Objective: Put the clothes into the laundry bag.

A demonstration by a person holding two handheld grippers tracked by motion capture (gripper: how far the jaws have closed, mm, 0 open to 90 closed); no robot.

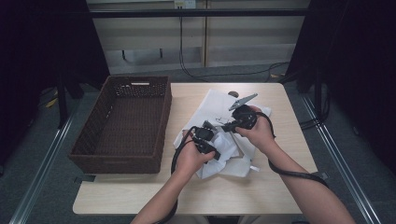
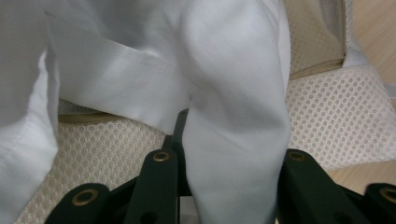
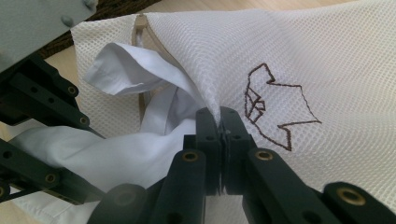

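A white mesh laundry bag (image 3: pixel 289 42) with a brown stitched emblem lies on the table (image 1: pixel 187 191), its beige-trimmed mouth facing my grippers. My right gripper (image 3: pixel 219 116) is shut on the bag's mesh edge and holds the mouth up. A white cloth (image 2: pixel 233 70) hangs bunched at that mouth. My left gripper (image 2: pixel 229 156) is shut on a thick fold of it, and the bag's mesh (image 2: pixel 336 116) lies behind. From above, the left gripper (image 1: pixel 211 133) and right gripper (image 1: pixel 224 126) meet over the bag (image 1: pixel 217 100) at the table's middle.
A dark brown wicker basket (image 1: pixel 121 161) stands on the table's left half, nothing in it. Bare tabletop runs along the front edge and to the right of the bag. Cables trail from both grippers around the forearms.
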